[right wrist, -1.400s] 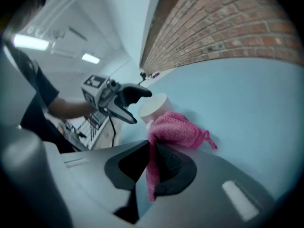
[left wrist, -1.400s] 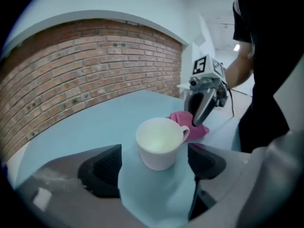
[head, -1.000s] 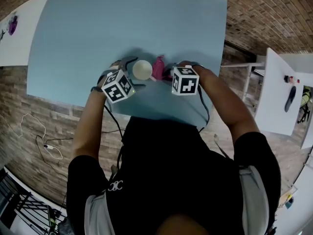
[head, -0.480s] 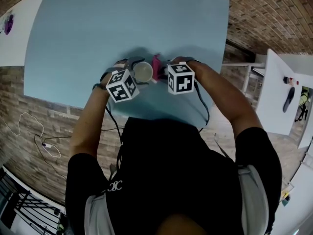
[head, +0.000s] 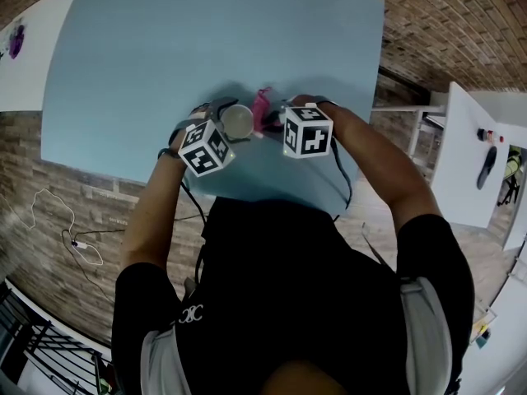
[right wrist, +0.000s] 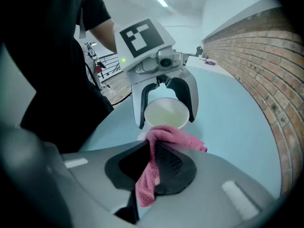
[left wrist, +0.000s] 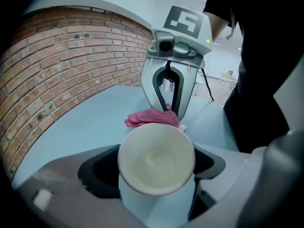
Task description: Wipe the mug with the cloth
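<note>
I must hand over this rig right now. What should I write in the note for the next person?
Left gripper: its jaws have just been closing and are now shut on the mug, which is upright.
Right gripper: shut on the cloth, which lies against the mug's rim.
Done: both things are gripped and brought together.
Left: wipe the mug. How much is already wiped cannot be told.

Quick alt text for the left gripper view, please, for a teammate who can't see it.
A white mug, mouth toward the camera, is clamped between the left gripper's jaws, which have just been closing. Behind its rim the right gripper holds a pink cloth at the mug, above a light blue table with a brick wall at left.
</note>
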`<state>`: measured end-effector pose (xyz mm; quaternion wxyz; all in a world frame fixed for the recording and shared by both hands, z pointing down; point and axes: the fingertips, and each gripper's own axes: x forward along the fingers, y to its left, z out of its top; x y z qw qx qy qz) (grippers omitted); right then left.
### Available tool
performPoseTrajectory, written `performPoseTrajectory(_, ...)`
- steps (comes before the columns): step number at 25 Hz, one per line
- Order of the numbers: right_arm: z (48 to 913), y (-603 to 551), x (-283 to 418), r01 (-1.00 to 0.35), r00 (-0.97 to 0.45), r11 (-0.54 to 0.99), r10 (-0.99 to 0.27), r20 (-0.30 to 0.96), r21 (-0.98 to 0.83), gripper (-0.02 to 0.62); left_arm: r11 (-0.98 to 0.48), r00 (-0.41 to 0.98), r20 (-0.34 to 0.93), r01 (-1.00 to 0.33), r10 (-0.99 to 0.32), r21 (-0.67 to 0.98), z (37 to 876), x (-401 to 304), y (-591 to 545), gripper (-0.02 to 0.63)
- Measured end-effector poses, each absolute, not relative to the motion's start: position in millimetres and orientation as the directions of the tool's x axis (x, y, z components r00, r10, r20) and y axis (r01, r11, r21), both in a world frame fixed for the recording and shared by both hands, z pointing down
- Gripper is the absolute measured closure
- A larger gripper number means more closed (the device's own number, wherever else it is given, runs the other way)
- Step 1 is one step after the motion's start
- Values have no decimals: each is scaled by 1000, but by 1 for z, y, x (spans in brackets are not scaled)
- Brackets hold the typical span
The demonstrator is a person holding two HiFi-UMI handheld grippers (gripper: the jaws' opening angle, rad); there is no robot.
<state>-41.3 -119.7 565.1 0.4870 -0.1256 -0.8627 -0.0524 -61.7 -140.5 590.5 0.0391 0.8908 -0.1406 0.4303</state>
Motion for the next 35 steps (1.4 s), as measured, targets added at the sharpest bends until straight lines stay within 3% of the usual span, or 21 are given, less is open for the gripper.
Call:
performPoseTrajectory(10, 608, -134, -41, 156, -479, 980, 181, 859, -119, 557, -902, 538, 787, -429, -301, -52, 594, -64, -145, 166)
performPoseTrajectory(18, 573, -136, -25, -28, -622, 995, 60, 780, -99, 557, -835, 524, 759, -549, -387, -46, 594, -63, -150, 164)
performPoseTrajectory(23, 545, -119, -28, -63, -678, 997, -11, 735, -43, 557, -793, 503, 754, -608, -422, -38, 594, -63, -153, 164)
performPoseTrajectory(35, 567, -117, -19, -262, -690, 962, -129, 712, -79, 557, -700, 465, 729, -714, -503, -28, 594, -60, -156, 160)
